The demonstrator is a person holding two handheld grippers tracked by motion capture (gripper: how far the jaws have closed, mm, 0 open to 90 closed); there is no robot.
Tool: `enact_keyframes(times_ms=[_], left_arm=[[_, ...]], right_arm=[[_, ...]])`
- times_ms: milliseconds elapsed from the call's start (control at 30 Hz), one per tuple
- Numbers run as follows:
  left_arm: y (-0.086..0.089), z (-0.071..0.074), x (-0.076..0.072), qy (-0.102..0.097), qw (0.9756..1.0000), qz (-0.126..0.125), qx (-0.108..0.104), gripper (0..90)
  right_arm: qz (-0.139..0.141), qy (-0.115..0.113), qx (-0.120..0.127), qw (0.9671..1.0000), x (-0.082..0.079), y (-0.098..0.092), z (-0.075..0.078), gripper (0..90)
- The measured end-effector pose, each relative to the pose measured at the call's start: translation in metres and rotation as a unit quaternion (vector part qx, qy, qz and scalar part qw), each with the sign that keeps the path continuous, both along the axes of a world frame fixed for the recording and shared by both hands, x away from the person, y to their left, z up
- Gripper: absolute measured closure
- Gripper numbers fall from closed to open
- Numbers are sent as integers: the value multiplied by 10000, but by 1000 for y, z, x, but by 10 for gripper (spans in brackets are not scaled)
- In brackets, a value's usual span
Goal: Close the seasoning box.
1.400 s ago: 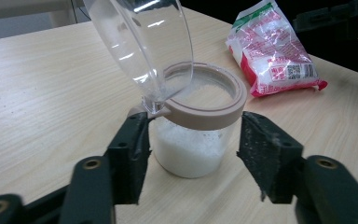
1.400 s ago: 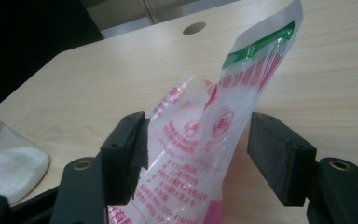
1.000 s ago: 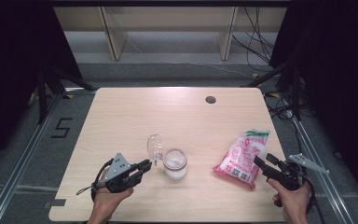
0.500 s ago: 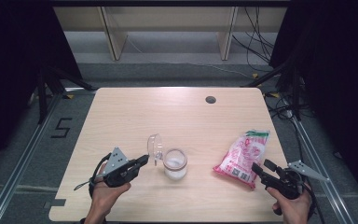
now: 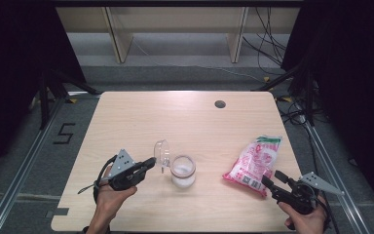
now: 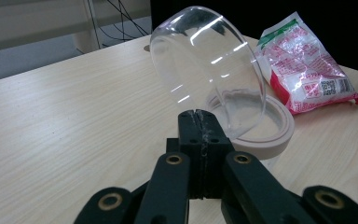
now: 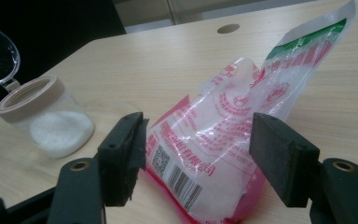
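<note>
Tabletop: pink bag (image 7: 214, 140) between right hand-held gripper's (image 7: 198, 158) open jaws.

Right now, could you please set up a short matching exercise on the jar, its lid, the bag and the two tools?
Things:
1. clear domed plastic lid
2. clear round jar with the beige rim
3. pink and white plastic bag
4. left tool
5. right tool

States:
A. partly filled with white grains
B. jaws shut, tips at the lid's edge
C. flipped up and open
D. jaws open at the bag's near end
E. lying flat on the light wooden table

Pairs: 1-C, 2-A, 3-E, 4-B, 5-D
</note>
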State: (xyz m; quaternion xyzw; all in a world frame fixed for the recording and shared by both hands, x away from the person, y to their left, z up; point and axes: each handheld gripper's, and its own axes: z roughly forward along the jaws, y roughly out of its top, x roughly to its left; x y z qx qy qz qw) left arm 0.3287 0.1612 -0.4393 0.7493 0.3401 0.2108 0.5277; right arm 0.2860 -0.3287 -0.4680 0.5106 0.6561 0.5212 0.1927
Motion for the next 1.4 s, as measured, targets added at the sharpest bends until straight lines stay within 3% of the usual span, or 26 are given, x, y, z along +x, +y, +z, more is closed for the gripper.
enact_keyframes(times_ms=[33,100,200,233,267,367,500,533,567,600,633,733,767,800,833,933,1000,1033,1100,1300,1333,1367,1400], left_arm=[[0,0,0,-3,10000,6,-18,893],[0,0,1,-18,10000,-18,-18,893],[-2,1,0,-38,10000,-12,7,892],[-2,1,0,-44,10000,-12,17,891],[-2,2,0,-39,10000,-1,22,890],[-2,2,0,-48,10000,-12,12,889],[-3,2,0,-90,9999,-56,69,888],[-3,3,0,-93,9999,-62,93,888],[-4,2,0,-89,9999,-64,41,888],[-4,2,-1,-73,9999,-68,33,888],[-5,2,-1,-61,10000,-59,37,888],[-6,2,-1,-105,9999,-90,49,887],[-6,2,-2,-73,10000,-68,5,887],[-7,2,-2,-69,10000,-70,7,887],[-7,2,-2,-71,9999,-78,10,887],[-7,3,-2,-107,9999,-116,45,886],[-8,3,-2,-107,9999,-115,19,886],[-9,3,-3,-79,9999,-101,-26,886],[-10,3,-2,-104,9999,-123,4,886],[-12,3,-4,-95,9998,-156,35,886],[-13,3,-3,-133,9998,-163,28,886],[-13,3,-4,-170,9997,-183,65,886],[-14,4,-5,-138,9997,-171,59,886]], right_arm=[[28,2,163,9999,-1,2,0,366],[76,-78,76,9999,-1,2,0,366],[138,35,216,9997,-4,5,1,365],[123,-59,134,9998,-4,5,0,365],[205,67,150,9997,-6,6,1,363],[281,-49,181,9994,-6,7,1,358],[375,-7,121,9992,-8,10,1,350],[366,167,150,9991,-11,12,2,350],[446,-82,32,9990,-8,11,0,348],[536,162,141,9983,-11,14,1,346],[595,-47,42,9982,-9,14,-1,345],[699,7,-21,9976,-10,16,-1,338],[668,36,-80,9977,-10,16,-2,336],[621,376,92,9973,-14,19,1,331],[692,274,82,9972,-12,18,-1,326],[709,244,160,9971,-13,20,-2,298],[653,244,34,9976,-13,21,-1,275],[702,99,-78,9975,-11,19,-2,270],[808,46,-53,9967,-11,20,-3,265],[701,114,12,9975,-12,22,-3,215],[675,92,-68,9977,-11,21,-3,214],[635,231,77,9977,-13,23,-3,214],[673,227,83,9974,-13,23,-3,214]])
